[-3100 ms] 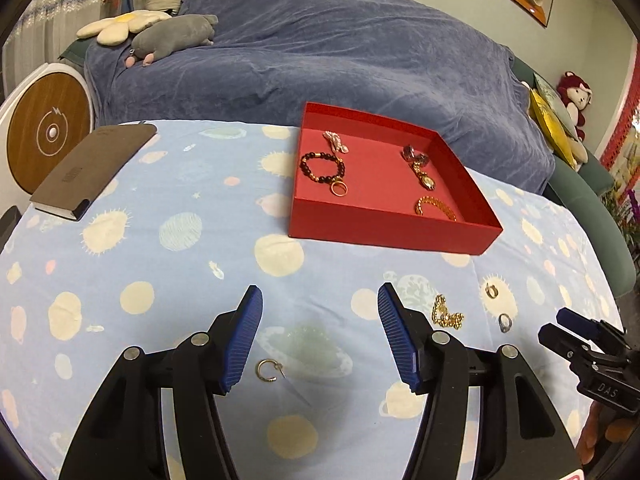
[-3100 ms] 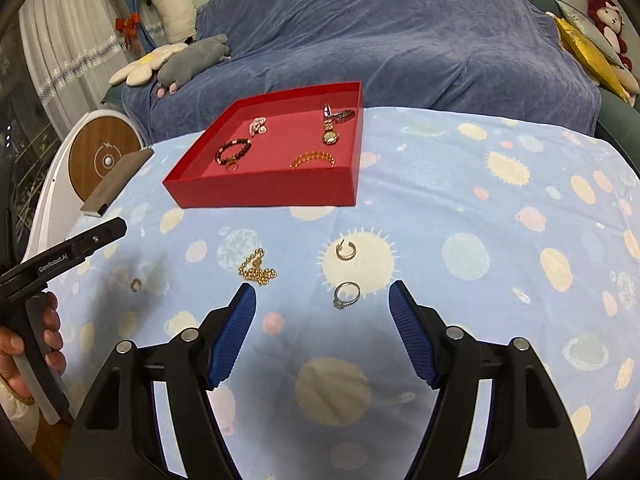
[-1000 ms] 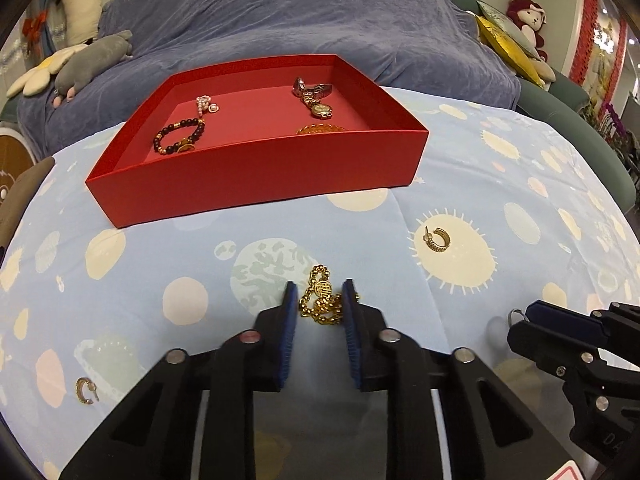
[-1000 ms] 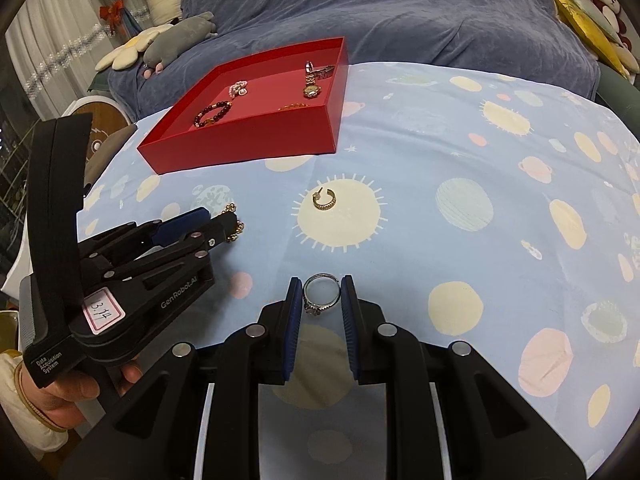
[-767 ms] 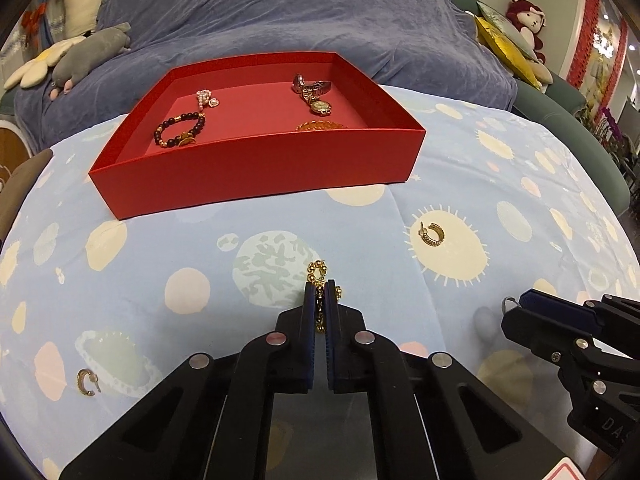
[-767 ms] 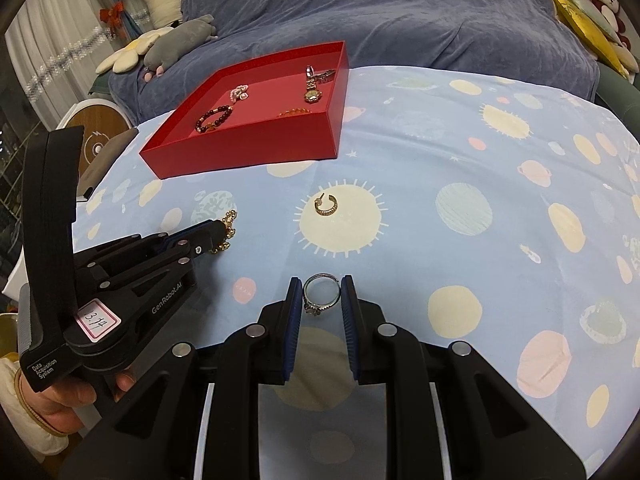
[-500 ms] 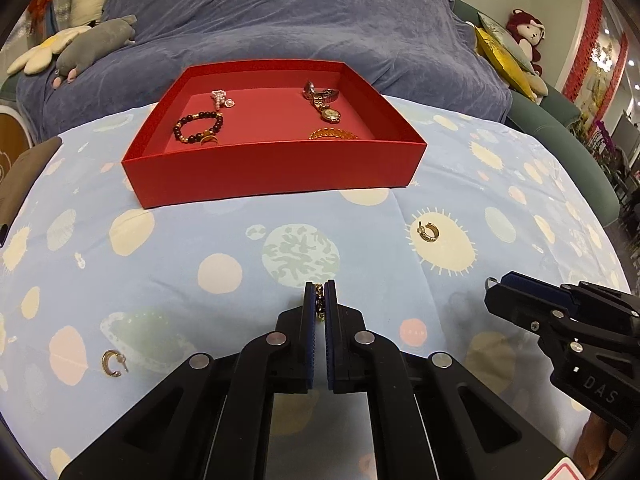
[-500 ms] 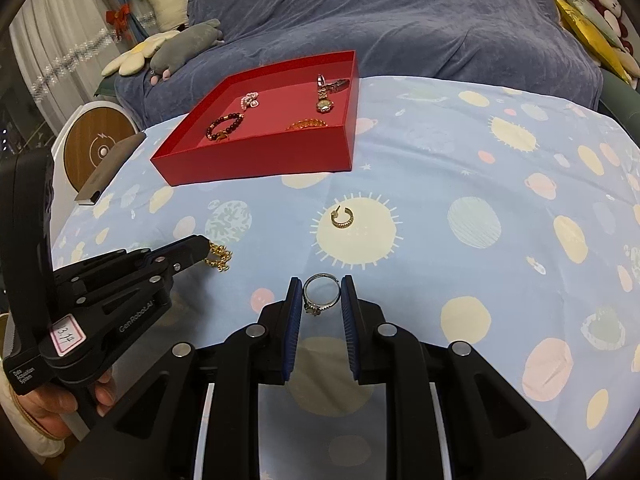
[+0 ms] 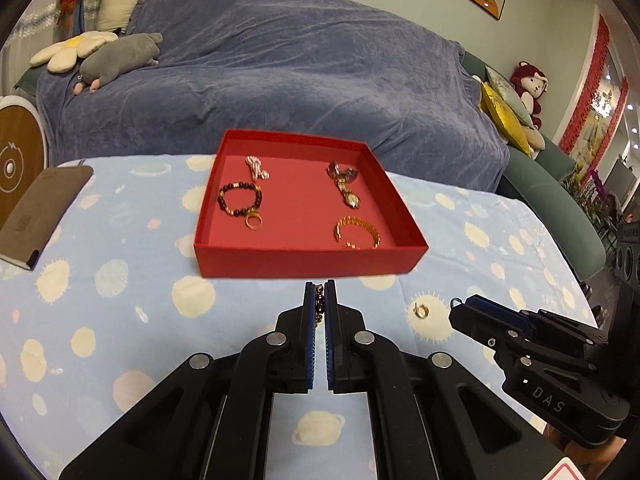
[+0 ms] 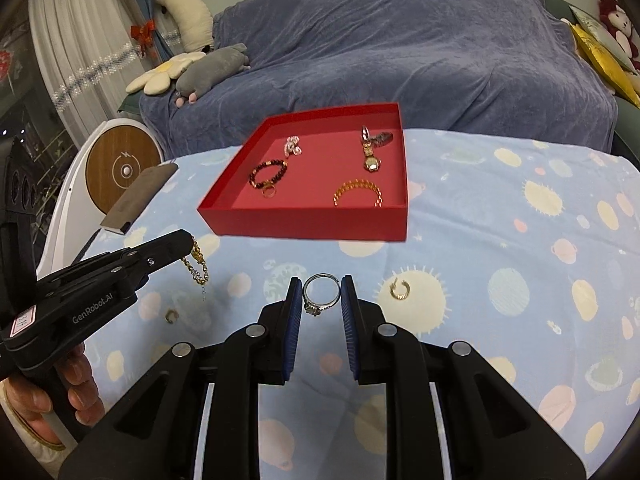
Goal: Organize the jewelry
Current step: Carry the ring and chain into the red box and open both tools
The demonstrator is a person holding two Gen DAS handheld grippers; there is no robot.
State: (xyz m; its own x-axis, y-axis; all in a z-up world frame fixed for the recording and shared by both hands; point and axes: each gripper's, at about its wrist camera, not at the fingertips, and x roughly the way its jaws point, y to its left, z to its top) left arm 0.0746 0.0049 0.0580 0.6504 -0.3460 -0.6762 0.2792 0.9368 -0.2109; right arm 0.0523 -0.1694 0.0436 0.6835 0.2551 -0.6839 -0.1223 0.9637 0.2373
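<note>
Both grippers are loaded: the left gripper [image 10: 188,245] is clenched on a gold chain [image 10: 196,266] dangling above the table's left side, and the right gripper [image 10: 320,300] pinches a silver ring [image 10: 321,294] just short of the red tray [image 10: 304,222]. The chain hangs loose, so it could snag the tray's near wall, and the ring could twist and pop out.

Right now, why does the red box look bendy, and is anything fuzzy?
In the left wrist view the fisheye lens bows the square red cardboard tray, its near wall slightly smeared; black corners frame the picture. In the right wrist view the thin silver ring between the jaws looks sharp, while the dangling gold chain bracelet casts a soft shadow on the planet-print tablecloth.
</note>
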